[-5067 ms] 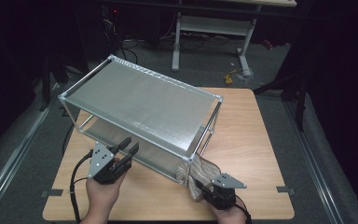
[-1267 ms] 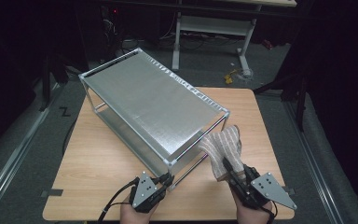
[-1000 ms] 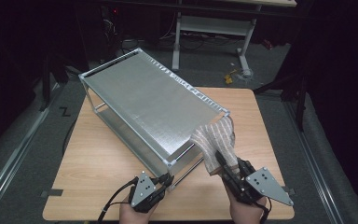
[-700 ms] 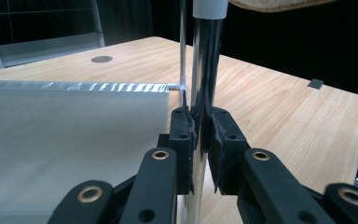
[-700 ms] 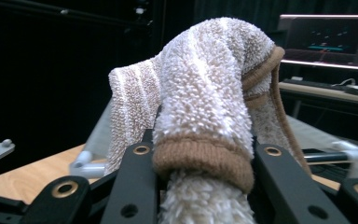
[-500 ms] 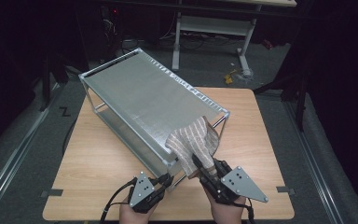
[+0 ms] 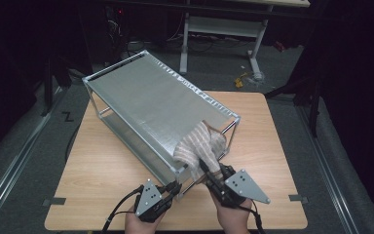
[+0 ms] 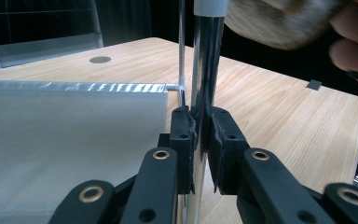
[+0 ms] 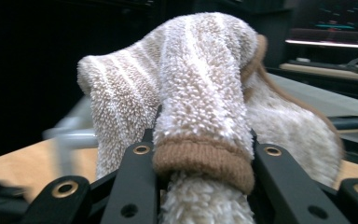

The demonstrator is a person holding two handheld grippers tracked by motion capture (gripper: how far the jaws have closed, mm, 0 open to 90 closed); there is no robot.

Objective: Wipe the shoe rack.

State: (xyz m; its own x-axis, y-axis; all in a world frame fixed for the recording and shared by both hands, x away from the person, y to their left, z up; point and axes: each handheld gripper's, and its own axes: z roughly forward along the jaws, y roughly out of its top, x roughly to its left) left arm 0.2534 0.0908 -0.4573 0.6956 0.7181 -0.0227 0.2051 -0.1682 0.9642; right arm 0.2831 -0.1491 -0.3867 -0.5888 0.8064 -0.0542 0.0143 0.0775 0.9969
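- The left gripper (image 7: 174,189) sits at the near edge of the wooden counter (image 7: 102,170), held in the person's left hand (image 7: 137,225); its fingers (image 8: 184,140) are pressed onto the near corner post (image 8: 207,70) of the metal rack (image 7: 151,102), pinching the shiny tube between the pads.
- In the left gripper view the post rises upright between the two black pads; the rack's lower mesh shelf (image 8: 65,135) spreads out to the left of it.
- The right gripper (image 7: 205,168) is held in the person's right hand (image 7: 233,217), just beside the left one on the counter's near side; its fingers (image 9: 135,172) clamp a fluffy striped sock (image 7: 199,144), beige with pale bands.
- In the right gripper view the sock's brown cuff (image 9: 203,158) bulges between the fingers, and the rest of the sock stands up ahead of them.
- In the high view the sock lies draped over the near end of the rack's top shelf (image 7: 165,97), close to the corner above the pinched post; its lower part hangs off the shelf edge towards the right gripper.
- The rack stands slantwise on the counter, its far end towards the back left.
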